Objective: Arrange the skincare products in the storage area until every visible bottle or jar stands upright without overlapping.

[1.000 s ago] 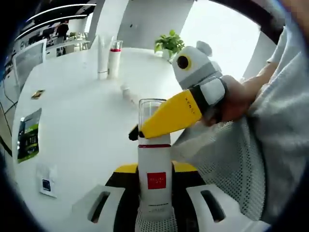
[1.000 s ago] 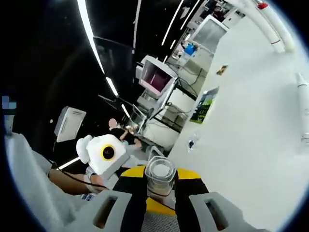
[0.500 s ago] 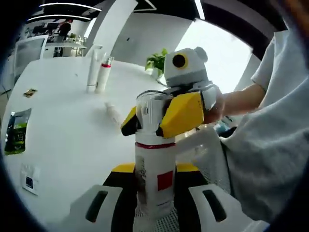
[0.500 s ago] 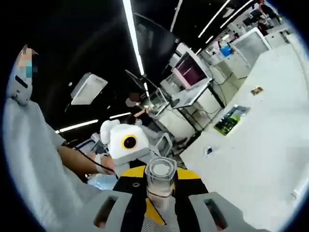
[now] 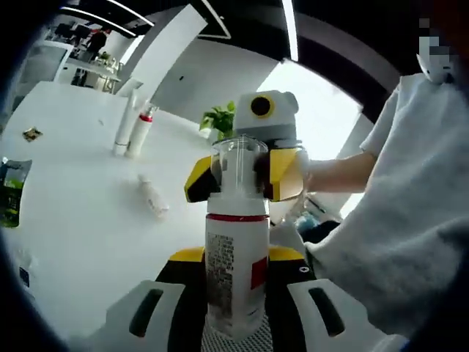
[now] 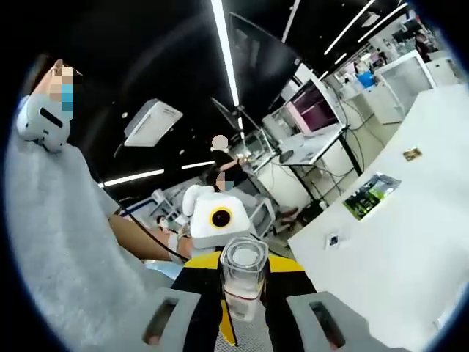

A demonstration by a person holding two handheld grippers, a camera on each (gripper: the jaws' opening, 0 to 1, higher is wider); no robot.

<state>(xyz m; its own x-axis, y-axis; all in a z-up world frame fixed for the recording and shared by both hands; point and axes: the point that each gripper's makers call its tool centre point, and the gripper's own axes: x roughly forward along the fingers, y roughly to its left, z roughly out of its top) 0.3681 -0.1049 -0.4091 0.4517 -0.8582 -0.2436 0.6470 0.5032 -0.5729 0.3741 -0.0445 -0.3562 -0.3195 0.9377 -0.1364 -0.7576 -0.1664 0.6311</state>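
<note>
White bottle [image 5: 234, 271] held up off the table [image 5: 80, 213], between both grippers: left gripper [image 5: 234, 326] jaws pinch its body low down, right gripper [image 5: 245, 174] jaws closed across its clear cap [image 5: 239, 165] from the far side. In the right gripper view the same bottle [image 6: 242, 297] is seen end-on, clear cap [image 6: 242, 264] toward the lens, sitting between the right gripper [image 6: 242, 323] jaws, with the left gripper [image 6: 218, 220] just behind. Handling, as a judgement: rigid plastic body with a smooth printed label and red band, likely light to moderate, a bit slick; the clear cap looks thin and hard, could pop off or crack if squeezed or used as the only hold, so the body below the red band is the safer grip. A tall narrow bottle should tip easily when set down. Count: one bottle in hand; two tall containers standing close together at the far end of the table, a white tube [image 5: 123, 128] and a red-capped bottle [image 5: 139, 132]; one small tube [image 5: 152, 198] lying flat on the table between them and the grippers, still needing to be stood up. A potted plant [image 5: 220, 121] beyond the table edge
</note>
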